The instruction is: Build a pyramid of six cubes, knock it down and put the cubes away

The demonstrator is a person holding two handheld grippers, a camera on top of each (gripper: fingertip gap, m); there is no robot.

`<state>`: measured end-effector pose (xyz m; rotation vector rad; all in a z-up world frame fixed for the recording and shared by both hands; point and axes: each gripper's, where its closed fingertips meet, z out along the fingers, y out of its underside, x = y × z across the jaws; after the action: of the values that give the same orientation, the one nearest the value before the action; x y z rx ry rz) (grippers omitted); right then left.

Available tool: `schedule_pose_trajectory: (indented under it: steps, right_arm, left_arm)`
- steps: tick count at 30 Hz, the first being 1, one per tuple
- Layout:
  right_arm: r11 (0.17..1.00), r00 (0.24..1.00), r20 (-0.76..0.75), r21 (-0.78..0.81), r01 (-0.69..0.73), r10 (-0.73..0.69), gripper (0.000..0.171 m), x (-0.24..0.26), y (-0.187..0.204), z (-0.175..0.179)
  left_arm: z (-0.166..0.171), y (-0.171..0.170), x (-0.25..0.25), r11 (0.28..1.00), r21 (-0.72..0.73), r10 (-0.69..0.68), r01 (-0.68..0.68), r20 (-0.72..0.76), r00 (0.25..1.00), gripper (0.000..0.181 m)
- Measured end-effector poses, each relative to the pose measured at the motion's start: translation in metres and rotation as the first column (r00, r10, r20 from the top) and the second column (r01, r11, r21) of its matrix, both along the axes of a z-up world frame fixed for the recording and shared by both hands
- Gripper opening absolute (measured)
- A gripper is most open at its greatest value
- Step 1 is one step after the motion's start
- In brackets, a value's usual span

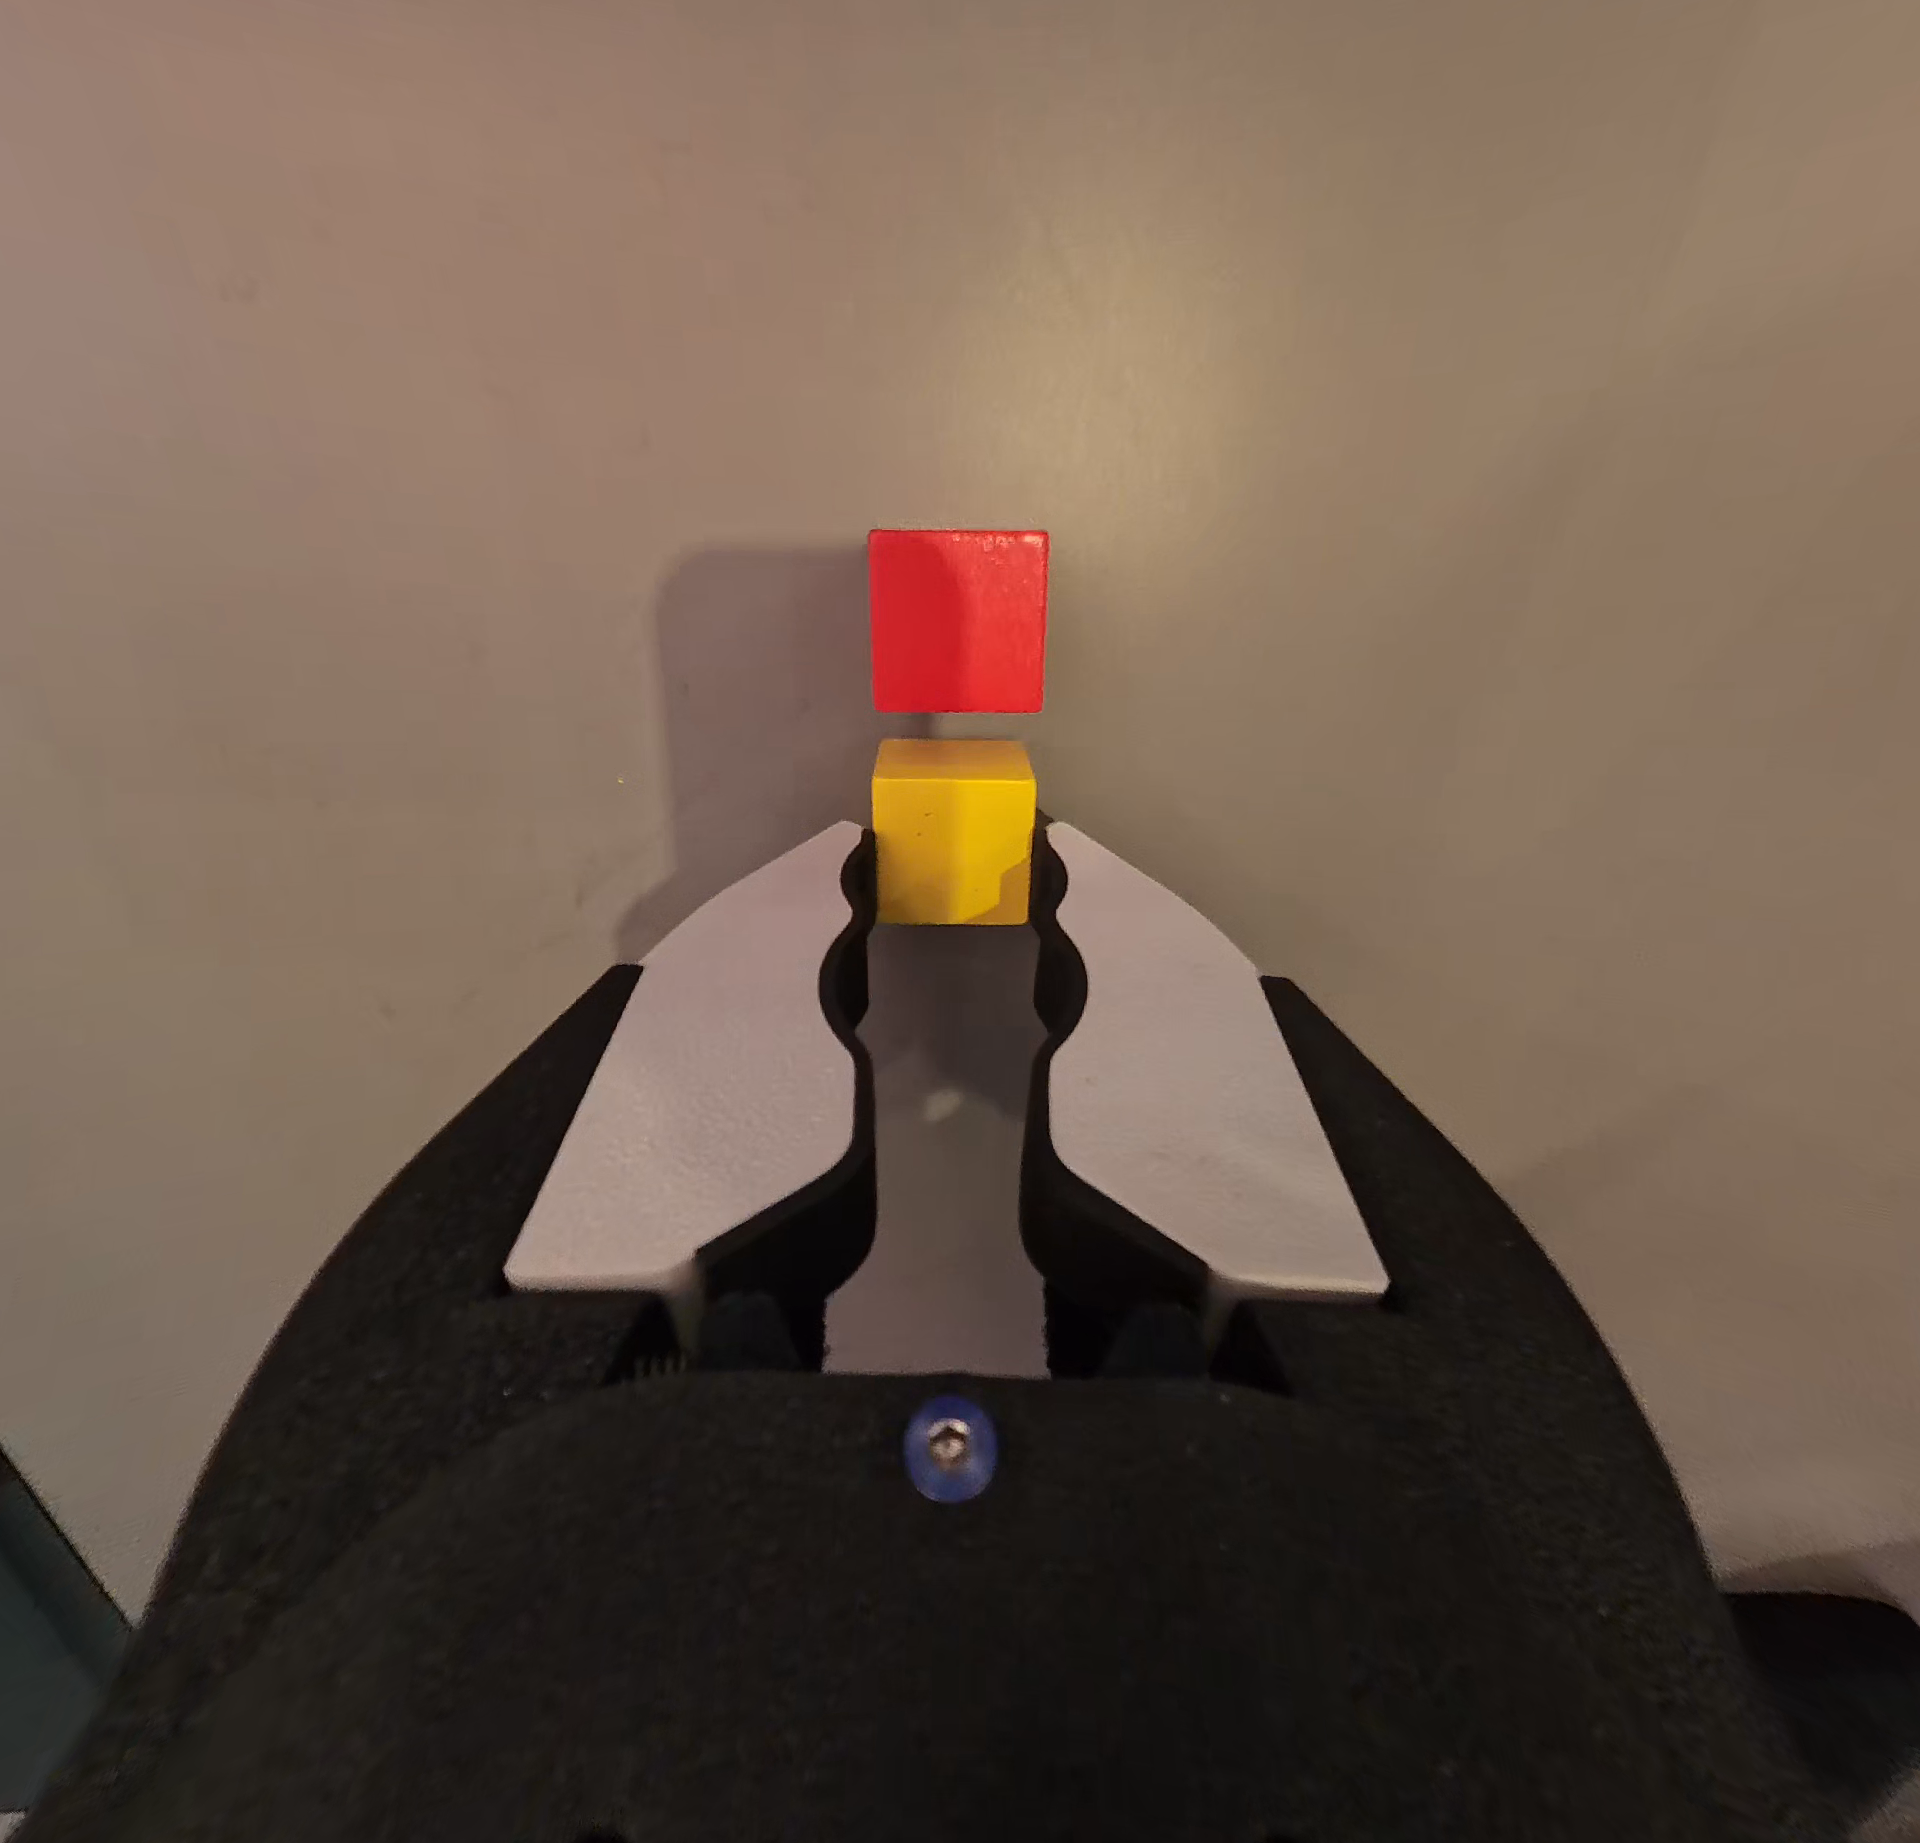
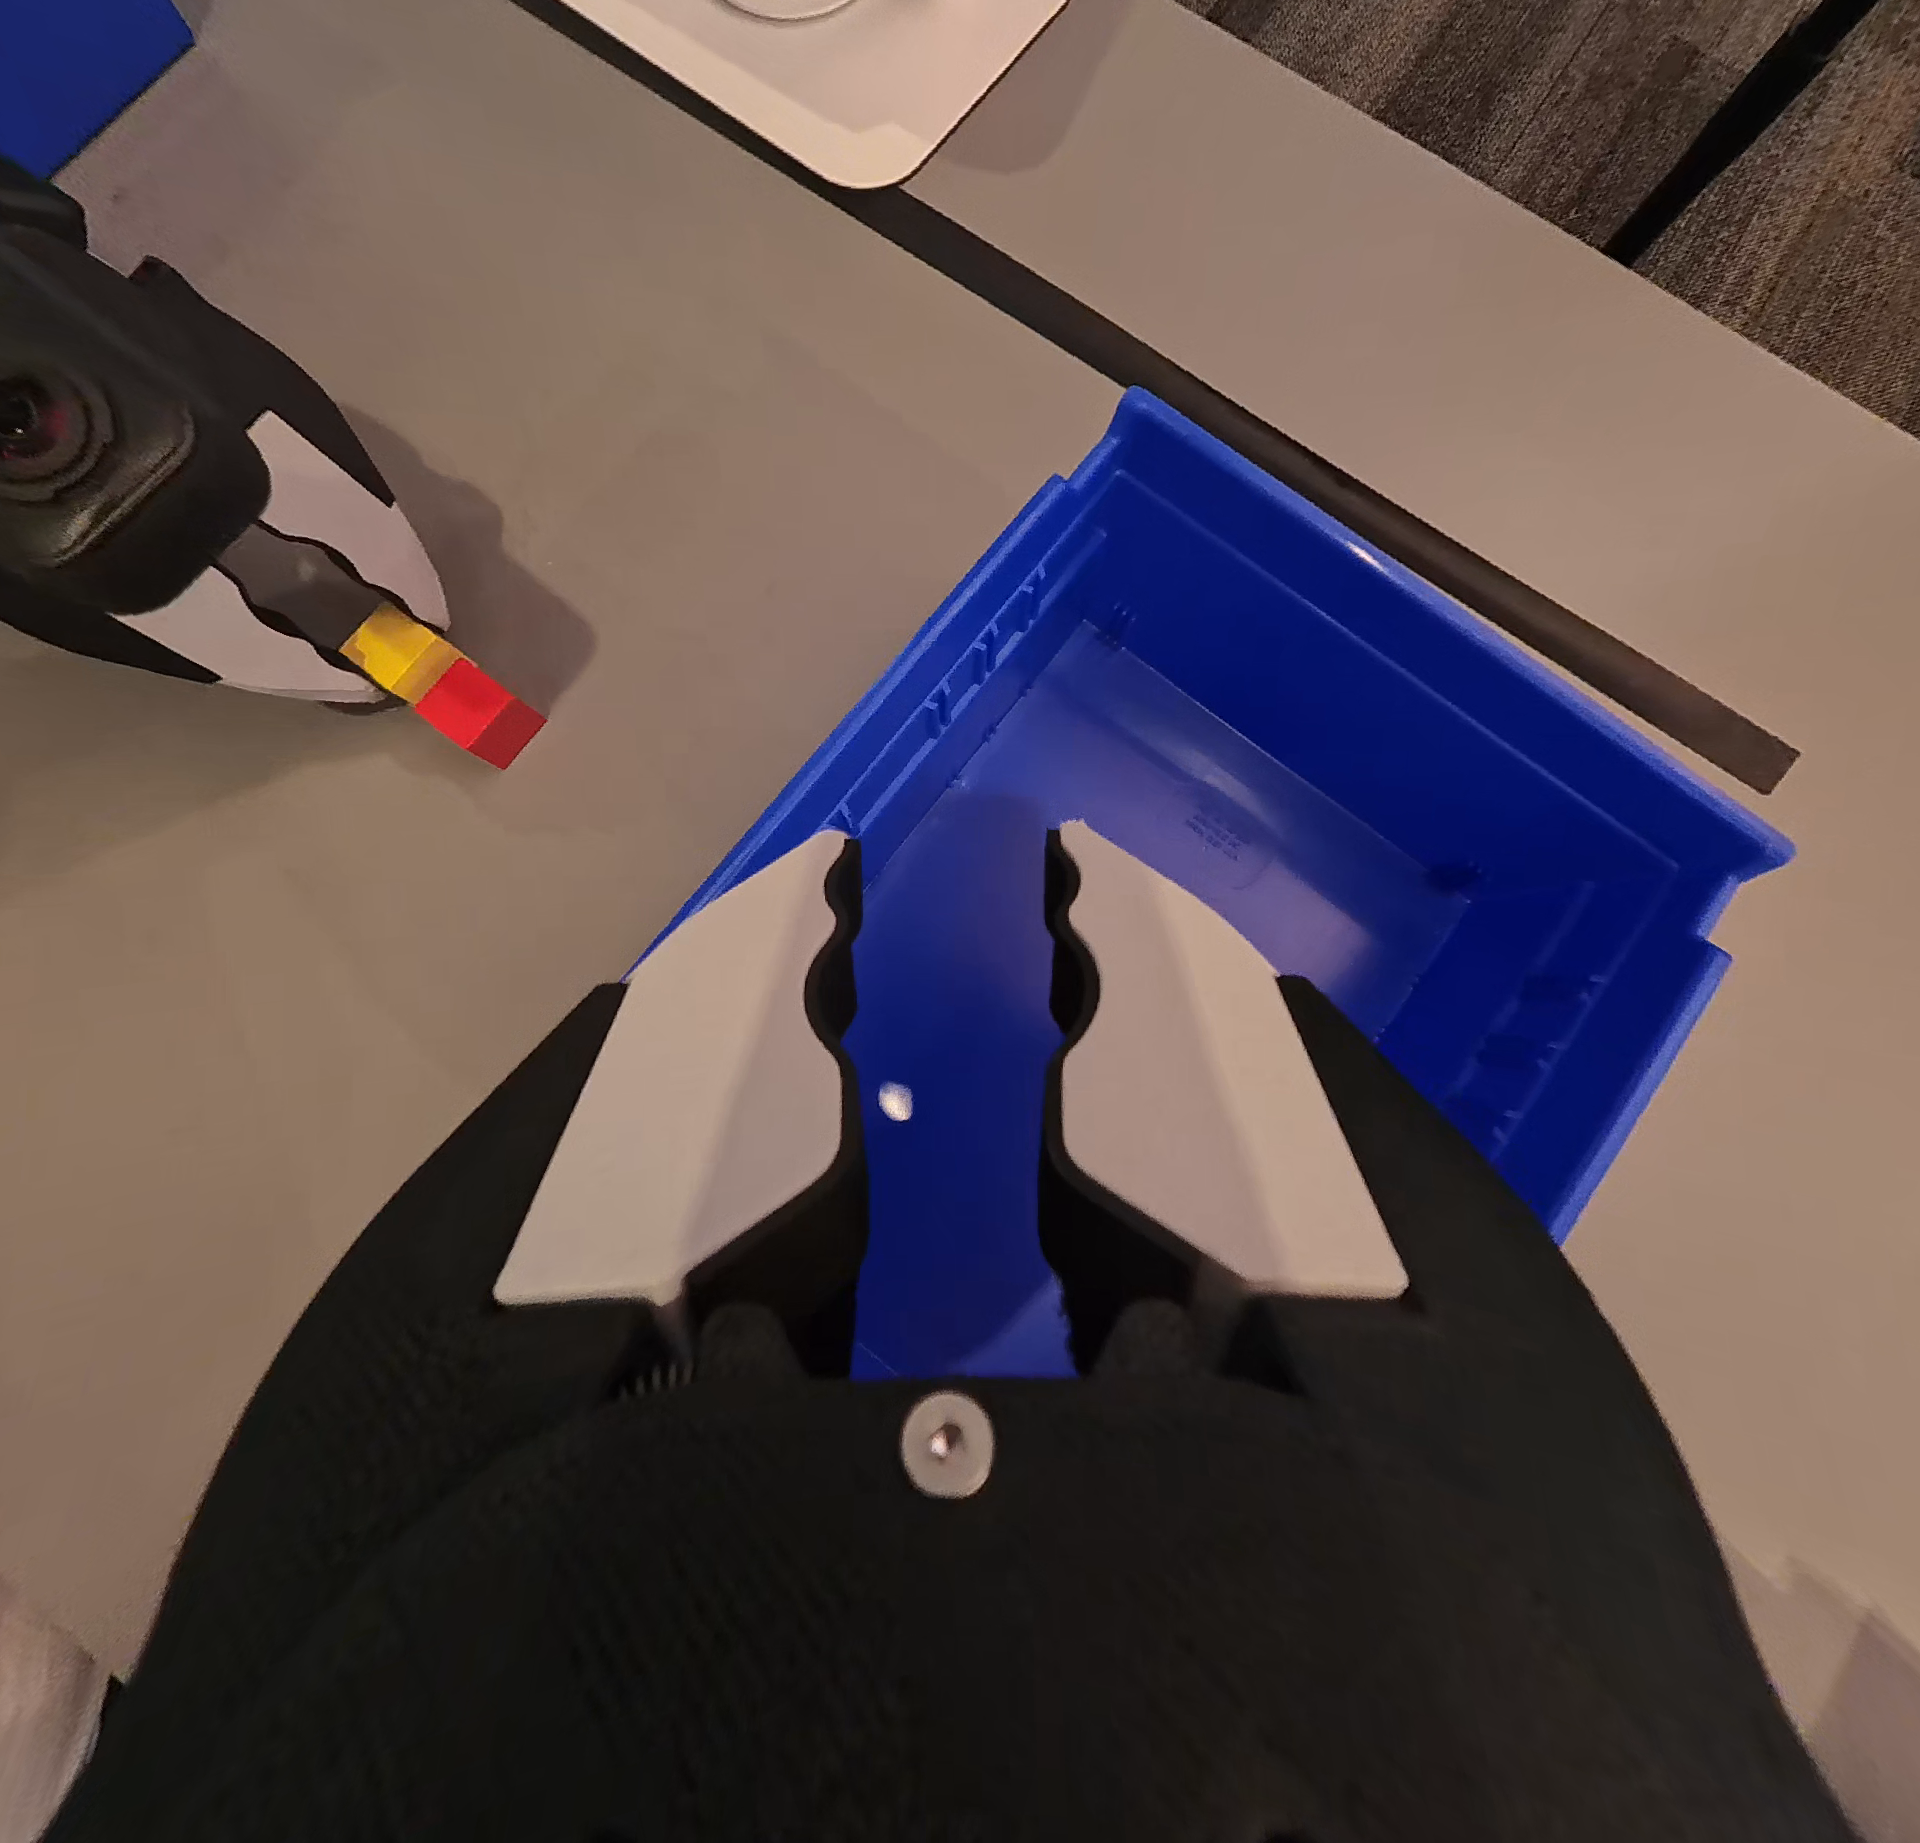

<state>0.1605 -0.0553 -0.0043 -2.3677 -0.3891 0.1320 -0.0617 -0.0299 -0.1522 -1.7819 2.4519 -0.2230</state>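
My left gripper (image 1: 954, 848) is shut on a yellow cube (image 1: 954, 832), gripped by its sides between the fingertips. A red cube (image 1: 958, 621) lies on the grey table (image 1: 416, 339) just beyond it, with a thin gap between them. The right wrist view shows the left gripper (image 2: 400, 663) at the left with the yellow cube (image 2: 390, 648) right beside the red cube (image 2: 480, 718). My right gripper (image 2: 951, 848) is open and empty, held above a blue bin (image 2: 1403, 650). The part of the bin's inside that shows holds no cubes.
A white tray (image 2: 883, 100) with a clear glass item stands at the far table edge. Another blue object (image 2: 73, 37) sits at the far left. A dark strip (image 2: 1351, 505) runs across the table behind the bin. Carpeted floor (image 2: 1558, 48) lies beyond. There is about 25 centimeters between the tips of the two grippers.
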Motion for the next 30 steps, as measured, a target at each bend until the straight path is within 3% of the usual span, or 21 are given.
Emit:
schedule_pose_trajectory:
  steps: [30]
  right_arm:
    - [0.999,1.0,0.001,-0.045,0.0,0.0,0.036,0.003,-0.002,-0.011]
  left_arm:
    - [-0.005,-0.002,0.007,1.0,0.022,-0.009,0.01,-0.042,0.999,0.029]
